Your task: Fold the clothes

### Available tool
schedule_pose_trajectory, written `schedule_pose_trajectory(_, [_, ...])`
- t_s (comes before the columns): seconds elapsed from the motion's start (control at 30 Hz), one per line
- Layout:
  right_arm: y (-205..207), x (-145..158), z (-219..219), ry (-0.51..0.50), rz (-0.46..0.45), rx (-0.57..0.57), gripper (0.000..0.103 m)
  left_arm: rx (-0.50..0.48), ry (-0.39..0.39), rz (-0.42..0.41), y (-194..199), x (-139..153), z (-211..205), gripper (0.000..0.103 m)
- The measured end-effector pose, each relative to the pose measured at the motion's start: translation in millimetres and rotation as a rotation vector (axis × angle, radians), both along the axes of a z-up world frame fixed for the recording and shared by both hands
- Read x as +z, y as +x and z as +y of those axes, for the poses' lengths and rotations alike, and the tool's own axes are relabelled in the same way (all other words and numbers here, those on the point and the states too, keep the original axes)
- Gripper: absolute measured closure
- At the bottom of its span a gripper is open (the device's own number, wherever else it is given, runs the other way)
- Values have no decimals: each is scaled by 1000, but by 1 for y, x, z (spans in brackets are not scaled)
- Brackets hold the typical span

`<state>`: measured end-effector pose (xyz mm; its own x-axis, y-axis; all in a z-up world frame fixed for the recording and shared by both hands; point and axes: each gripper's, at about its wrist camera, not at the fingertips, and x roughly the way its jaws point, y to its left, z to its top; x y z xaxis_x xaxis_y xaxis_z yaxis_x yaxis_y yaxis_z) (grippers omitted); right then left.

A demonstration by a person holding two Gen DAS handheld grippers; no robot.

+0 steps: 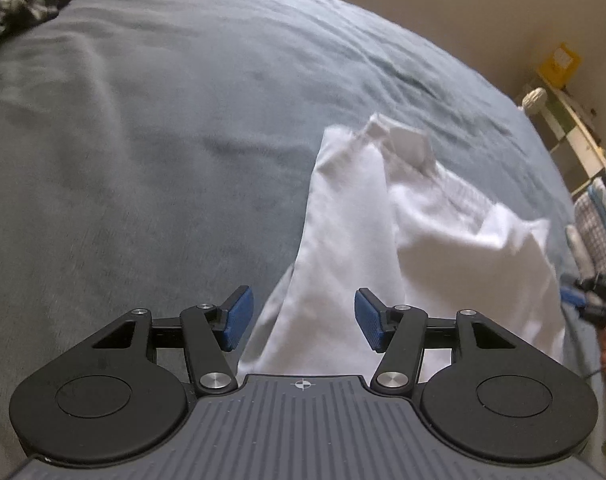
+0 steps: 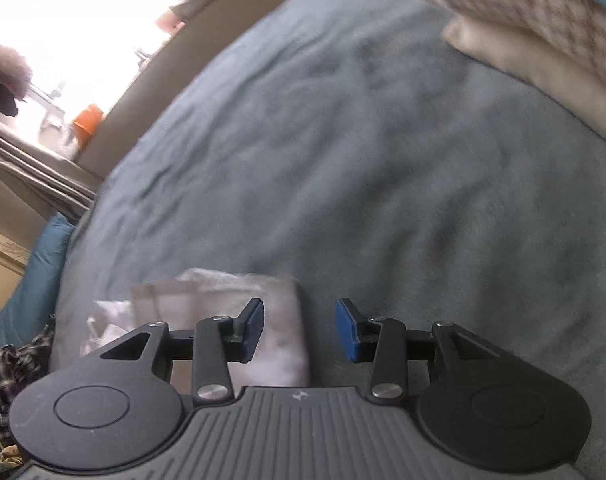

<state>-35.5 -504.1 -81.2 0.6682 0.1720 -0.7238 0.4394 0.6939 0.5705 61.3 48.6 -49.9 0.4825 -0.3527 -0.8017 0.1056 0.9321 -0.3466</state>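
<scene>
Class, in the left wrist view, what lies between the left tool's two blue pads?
Part of the white shirt on the bed; the left tool is open.

One white shirt (image 1: 423, 232), one grey bedspread (image 1: 163, 140), two grippers, one plaid garment (image 2: 11, 364).

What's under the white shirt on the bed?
The white shirt lies on the grey-blue blanket. Anything between them is covered by the cloth and cannot be seen.

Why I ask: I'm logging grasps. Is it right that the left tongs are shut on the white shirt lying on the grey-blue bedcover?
Not quite. The left tongs are open, holding nothing; the left wrist view shows this. The white shirt does lie on the grey-blue bedcover.
</scene>
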Motion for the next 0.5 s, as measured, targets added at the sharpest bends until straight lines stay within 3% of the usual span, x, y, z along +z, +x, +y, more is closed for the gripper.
schedule_pose_trajectory(0.3, [4,-8,-5,50,16,-4,61,14,-32,-92,45,3,5,47])
schedule_pose_trajectory(0.5, [4,-6,-7,70,27,-11,60,-56,-79,-46,97,-19,-12,47])
